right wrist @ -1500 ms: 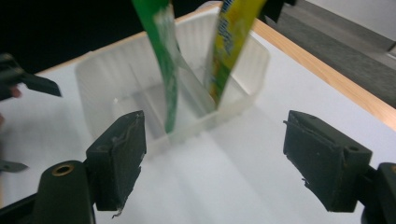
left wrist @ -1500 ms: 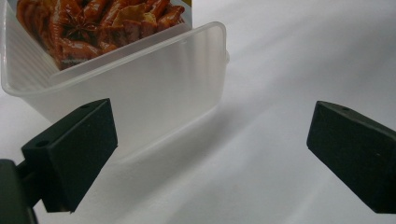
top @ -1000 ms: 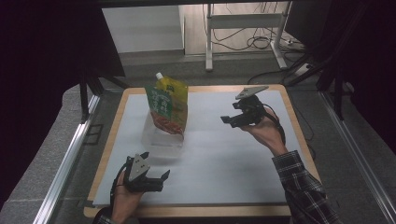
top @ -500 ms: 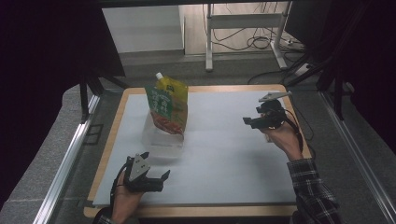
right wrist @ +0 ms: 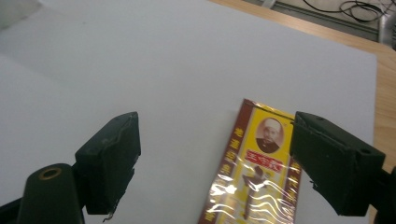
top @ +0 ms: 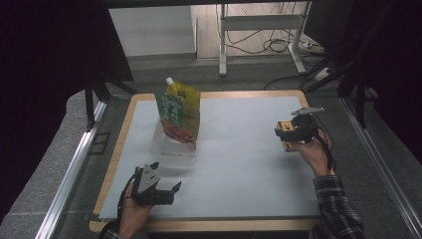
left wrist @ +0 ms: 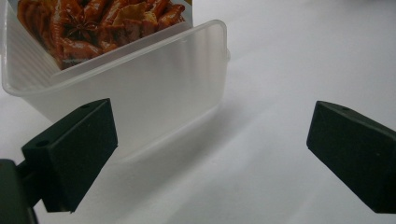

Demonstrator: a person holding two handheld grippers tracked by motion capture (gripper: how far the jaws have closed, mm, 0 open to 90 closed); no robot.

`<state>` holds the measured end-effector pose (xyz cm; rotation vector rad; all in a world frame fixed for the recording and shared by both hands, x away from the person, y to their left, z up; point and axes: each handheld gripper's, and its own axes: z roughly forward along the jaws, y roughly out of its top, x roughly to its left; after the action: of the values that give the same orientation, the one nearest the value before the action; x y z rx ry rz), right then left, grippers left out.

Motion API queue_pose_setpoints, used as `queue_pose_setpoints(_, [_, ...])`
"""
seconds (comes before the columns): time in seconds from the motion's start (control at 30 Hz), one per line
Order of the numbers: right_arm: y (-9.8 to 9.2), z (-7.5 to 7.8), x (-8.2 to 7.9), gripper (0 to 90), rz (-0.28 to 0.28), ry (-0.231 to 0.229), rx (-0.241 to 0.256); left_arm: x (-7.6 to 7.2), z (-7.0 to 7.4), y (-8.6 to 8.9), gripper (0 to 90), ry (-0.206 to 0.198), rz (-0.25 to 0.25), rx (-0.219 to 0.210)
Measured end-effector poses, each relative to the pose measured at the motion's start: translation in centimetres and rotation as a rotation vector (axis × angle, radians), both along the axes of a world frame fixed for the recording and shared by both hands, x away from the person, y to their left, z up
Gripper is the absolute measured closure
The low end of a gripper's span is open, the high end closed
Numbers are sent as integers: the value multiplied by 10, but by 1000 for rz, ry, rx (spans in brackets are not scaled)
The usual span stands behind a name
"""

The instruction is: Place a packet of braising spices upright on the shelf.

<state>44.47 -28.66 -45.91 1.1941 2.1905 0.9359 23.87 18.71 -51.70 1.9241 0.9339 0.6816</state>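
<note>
A green and yellow spouted pouch stands upright in a clear plastic tub on the left half of the white sheet. In the left gripper view the tub is close ahead, and the pouch's food picture shows above its rim. My left gripper is open, just short of the tub and touching nothing. A flat yellow and red packet lies on the sheet. My right gripper hovers open over it, one jaw on each side. From above the packet is mostly hidden.
The white sheet covers a wooden board. Metal rails run along both sides of the table. Behind the far edge are a stand's legs and cables on the floor.
My right gripper has moved right and nearer, from beside the pouch to the table's right side above the packet. The left gripper has stayed in place.
</note>
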Motion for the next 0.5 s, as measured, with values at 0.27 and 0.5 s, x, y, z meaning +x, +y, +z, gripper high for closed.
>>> queue_pose_setpoints(0.27, [-10,-17,6,155,-56,22,-9,0,0,-1,14,2,-4,-3])
queue_pose_setpoints(0.5, [-14,-30,14,149,-89,48,-18,-1,0,-1,14,1,-6,1])
